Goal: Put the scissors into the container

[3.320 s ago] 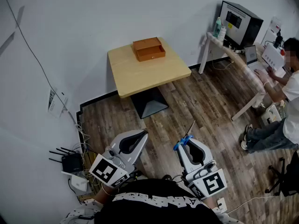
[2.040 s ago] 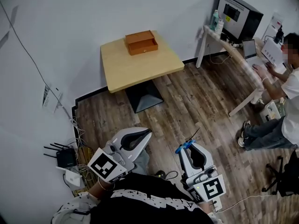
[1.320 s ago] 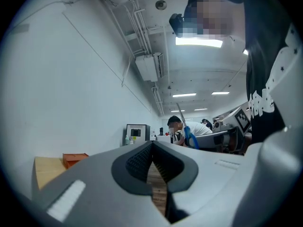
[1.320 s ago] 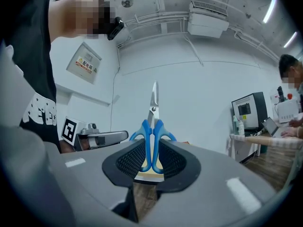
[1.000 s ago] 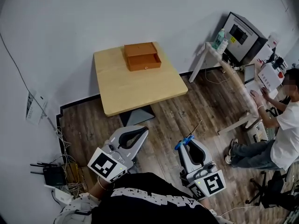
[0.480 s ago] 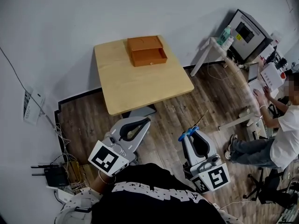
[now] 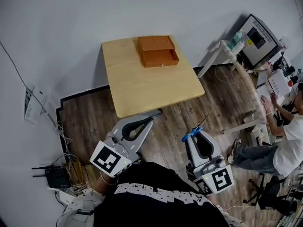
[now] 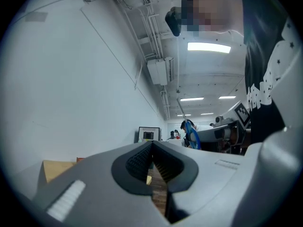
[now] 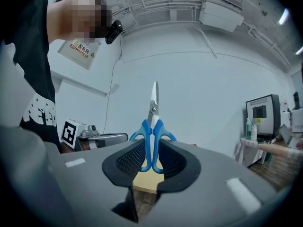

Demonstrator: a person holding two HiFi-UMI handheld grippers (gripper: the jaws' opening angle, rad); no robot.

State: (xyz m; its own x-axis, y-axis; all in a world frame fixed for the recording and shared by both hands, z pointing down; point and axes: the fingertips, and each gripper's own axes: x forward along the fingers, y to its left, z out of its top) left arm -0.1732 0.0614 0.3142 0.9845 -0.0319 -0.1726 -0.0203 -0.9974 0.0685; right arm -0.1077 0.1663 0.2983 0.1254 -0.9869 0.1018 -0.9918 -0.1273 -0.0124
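Note:
In the right gripper view, scissors (image 9: 152, 126) with blue handles stand blades-up, and my right gripper (image 9: 152, 149) is shut on the handles. The head view shows the scissors (image 7: 198, 127) poking forward out of the right gripper (image 7: 192, 137), low over the wooden floor. An orange-brown wooden container (image 7: 158, 51), a small box with a drawer front, sits at the far side of a light wooden table (image 7: 151, 86) ahead. My left gripper (image 7: 150, 121) is shut and holds nothing; in its own view the jaws meet at the left gripper (image 8: 152, 148) tip.
A white desk (image 7: 227, 56) with a monitor (image 7: 259, 33) and bottles stands at the right, where a person (image 7: 284, 145) sits. A router (image 7: 54, 176) and cables lie on the floor at the left wall. The table's dark base (image 7: 144, 113) is just ahead.
The table and container have drawn nearer and shifted in view as the person walked toward them. Both grippers keep their pose, the right one still shut on the scissors.

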